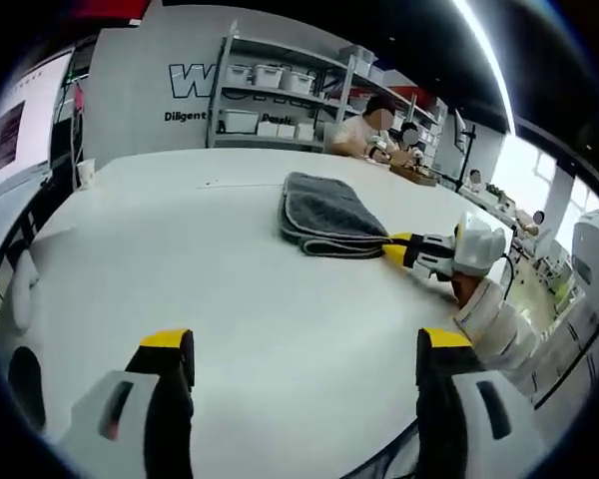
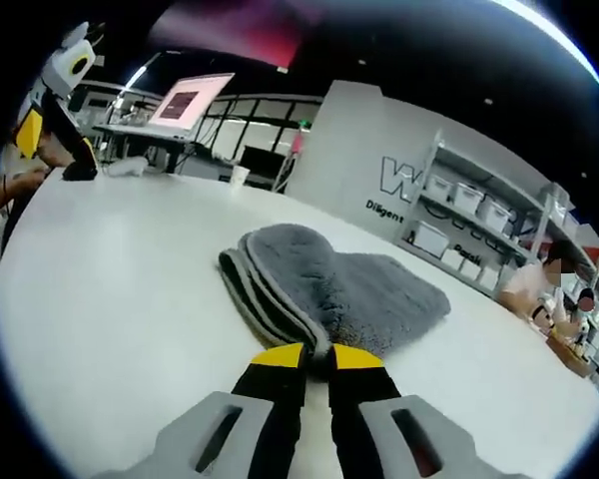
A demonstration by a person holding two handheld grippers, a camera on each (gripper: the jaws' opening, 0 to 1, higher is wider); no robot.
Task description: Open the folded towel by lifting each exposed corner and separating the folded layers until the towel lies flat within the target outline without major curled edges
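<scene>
On table [image 2: 100,289], right claw [image 2: 317,356] pinching towel [image 2: 339,284]

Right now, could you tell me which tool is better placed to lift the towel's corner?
The right tool: its jaws are already closed on the folded gray towel at its near corner. The left tool hangs open over bare white table, well short of it.

Towel [image 2: 334,284] corner hidden between right tongs [image 2: 317,357], perhaps pinched.

Bright, even overhead strip light [image 1: 484,60]; sharp centres, strong fisheye bending at edges.
</scene>
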